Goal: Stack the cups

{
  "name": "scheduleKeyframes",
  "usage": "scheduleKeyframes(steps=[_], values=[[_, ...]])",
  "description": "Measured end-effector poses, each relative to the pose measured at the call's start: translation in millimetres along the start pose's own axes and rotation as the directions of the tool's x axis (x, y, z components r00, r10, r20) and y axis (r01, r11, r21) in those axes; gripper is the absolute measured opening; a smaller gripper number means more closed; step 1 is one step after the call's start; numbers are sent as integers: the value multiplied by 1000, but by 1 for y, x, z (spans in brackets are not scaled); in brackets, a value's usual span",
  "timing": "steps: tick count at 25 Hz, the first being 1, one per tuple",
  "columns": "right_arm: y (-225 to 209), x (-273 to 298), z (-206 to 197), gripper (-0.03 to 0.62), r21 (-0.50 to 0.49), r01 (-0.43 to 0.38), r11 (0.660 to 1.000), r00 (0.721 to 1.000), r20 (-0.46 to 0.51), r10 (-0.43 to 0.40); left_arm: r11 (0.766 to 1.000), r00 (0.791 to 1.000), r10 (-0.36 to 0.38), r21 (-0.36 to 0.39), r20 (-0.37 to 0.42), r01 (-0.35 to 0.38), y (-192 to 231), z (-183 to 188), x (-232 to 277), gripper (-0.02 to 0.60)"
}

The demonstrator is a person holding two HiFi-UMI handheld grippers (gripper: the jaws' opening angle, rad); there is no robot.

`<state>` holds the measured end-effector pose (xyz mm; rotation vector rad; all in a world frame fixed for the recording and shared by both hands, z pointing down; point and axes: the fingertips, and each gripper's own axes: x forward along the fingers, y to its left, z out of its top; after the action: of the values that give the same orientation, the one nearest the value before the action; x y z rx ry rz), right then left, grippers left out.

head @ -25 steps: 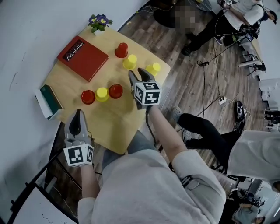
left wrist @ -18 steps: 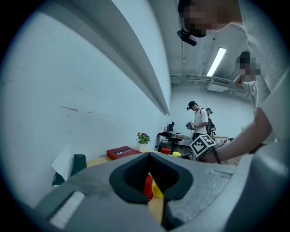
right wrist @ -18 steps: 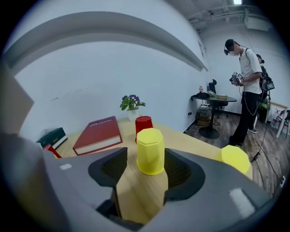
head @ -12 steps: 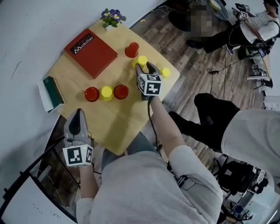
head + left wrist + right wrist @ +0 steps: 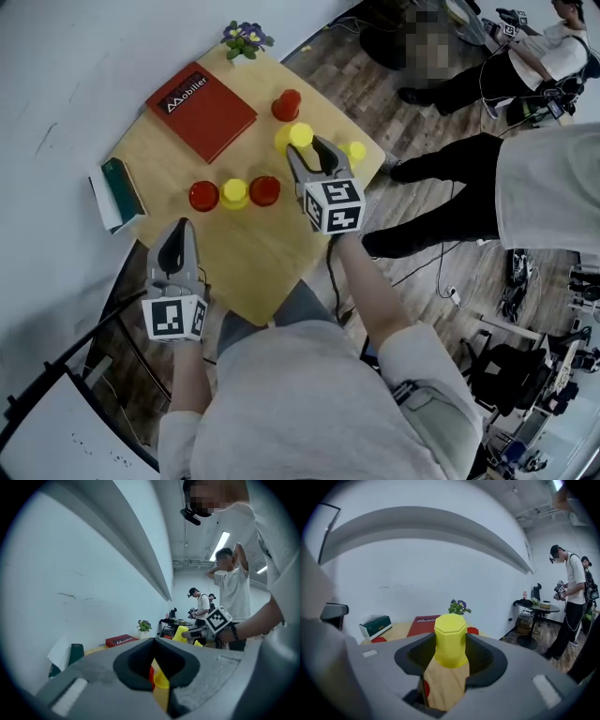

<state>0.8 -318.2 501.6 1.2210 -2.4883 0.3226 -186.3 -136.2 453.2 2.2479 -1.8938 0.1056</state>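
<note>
I am gripping the upturned yellow cup point(image 5: 450, 639) in my right tongs point(image 5: 450, 670), which have just been closing on it, lifted over the table's point(image 5: 253, 258) far right side, while my left tongs point(image 5: 178, 234) are hovering shut and empty at its near edge.

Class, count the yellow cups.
3 yellow cups: one in the right gripper, jaws just closed further; one by the table's right edge; one between red cups; none seems hidden.

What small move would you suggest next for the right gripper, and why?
The right gripper, its jaws just closing, holds an inverted yellow cup, seemingly off the table. I'd probably carry it over the yellow cup by the table edge and lower it on.
</note>
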Motion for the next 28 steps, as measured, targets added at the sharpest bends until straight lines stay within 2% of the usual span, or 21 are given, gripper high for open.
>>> scheduleKeyframes(steps=[5, 15, 21, 28], values=[[45, -26, 15, 201, -5, -62, 998, 998, 19, 62, 1000, 999, -24, 13, 23, 24, -4, 8, -9, 3], [149, -21, -1, 202, -45, -202, 978, 978, -67, 199, 1000, 999, 0, 21, 37, -1, 9, 7, -49, 3], [178, -6, -12, 202, -53, -220, 974, 970, -118, 213, 999, 999, 26, 17, 36, -27, 21, 3, -69, 3], [184, 3, -23, 207, -69, -202, 977, 970, -150, 190, 999, 998, 47, 5, 34, -47, 30, -2, -81, 3]])
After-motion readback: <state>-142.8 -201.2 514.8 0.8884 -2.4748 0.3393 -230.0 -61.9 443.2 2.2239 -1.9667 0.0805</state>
